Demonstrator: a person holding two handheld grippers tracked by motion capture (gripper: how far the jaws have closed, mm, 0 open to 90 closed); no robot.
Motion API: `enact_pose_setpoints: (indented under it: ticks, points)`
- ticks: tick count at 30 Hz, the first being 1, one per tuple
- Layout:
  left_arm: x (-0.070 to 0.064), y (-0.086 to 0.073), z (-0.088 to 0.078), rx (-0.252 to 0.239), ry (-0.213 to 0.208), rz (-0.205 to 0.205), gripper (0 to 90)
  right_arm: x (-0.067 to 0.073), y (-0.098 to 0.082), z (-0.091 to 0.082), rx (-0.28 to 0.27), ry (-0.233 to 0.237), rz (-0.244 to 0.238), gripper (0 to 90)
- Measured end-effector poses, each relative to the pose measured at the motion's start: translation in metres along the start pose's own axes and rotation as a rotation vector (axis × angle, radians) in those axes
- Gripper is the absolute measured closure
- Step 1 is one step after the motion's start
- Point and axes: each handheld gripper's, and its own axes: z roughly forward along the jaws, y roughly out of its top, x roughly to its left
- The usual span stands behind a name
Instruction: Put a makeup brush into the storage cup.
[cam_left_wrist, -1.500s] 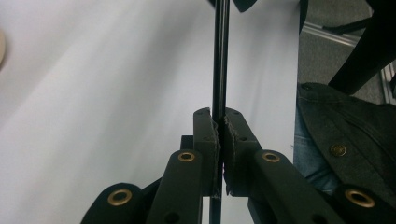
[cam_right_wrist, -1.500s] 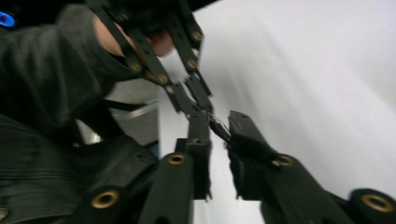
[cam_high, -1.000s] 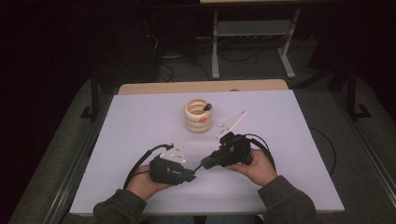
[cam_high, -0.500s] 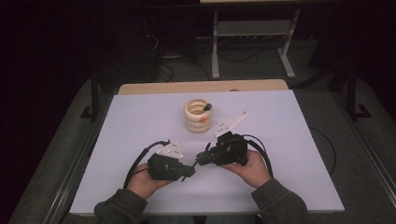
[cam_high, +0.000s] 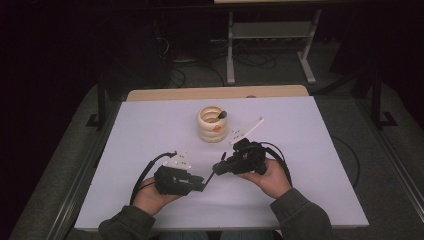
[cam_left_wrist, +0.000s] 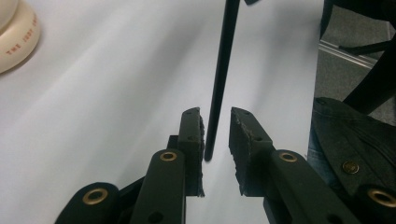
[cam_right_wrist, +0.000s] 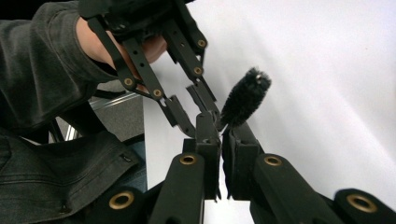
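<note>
A thin black brush with a bristly head (cam_right_wrist: 245, 100) is clamped just below its bristles by my right gripper (cam_right_wrist: 223, 133), which is shut on it. Its long thin handle (cam_left_wrist: 223, 70) runs between the jaws of my left gripper (cam_left_wrist: 215, 126). Those jaws have just been opening; the handle's end lies beside one pad (cam_left_wrist: 201, 135), with a gap to the other. From above, the left gripper (cam_high: 202, 182) and right gripper (cam_high: 217, 169) meet tip to tip over the white table (cam_high: 150, 130), with the brush (cam_high: 210, 176) bridging them.
A cream ringed pot (cam_high: 212, 123) with a black item inside stands at the table's centre, also seen as a cream rim (cam_left_wrist: 14, 32). The left gripper (cam_right_wrist: 187, 105) and its hand (cam_right_wrist: 93, 42) show ahead. The person's dark sleeves (cam_high: 295, 215) lie at the near edge.
The left hand has drifted slightly to the left while the right hand stays put. The two grippers still meet tip to tip at the brush.
</note>
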Motion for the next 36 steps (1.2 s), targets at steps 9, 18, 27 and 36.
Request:
enact_pose_setpoints:
  ticks: [9, 18, 27, 36]
  points:
    - [0.002, -0.010, -0.004, -0.006, 0.020, -0.026, 70.4, -0.008, -0.001, -0.006, 0.020, -0.034, 0.024, 84.6]
    - [0.005, -0.018, -0.008, -0.031, 0.042, -0.052, 68.1, -0.015, 0.006, -0.013, 0.025, -0.051, 0.022, 84.6]
    - [0.008, -0.027, -0.012, -0.040, 0.065, -0.072, 65.7, -0.023, 0.011, -0.027, 0.018, -0.074, 0.036, 84.6]
    - [0.013, -0.036, -0.019, -0.066, 0.080, -0.096, 63.8, -0.026, 0.017, -0.036, 0.018, -0.106, 0.036, 84.6]
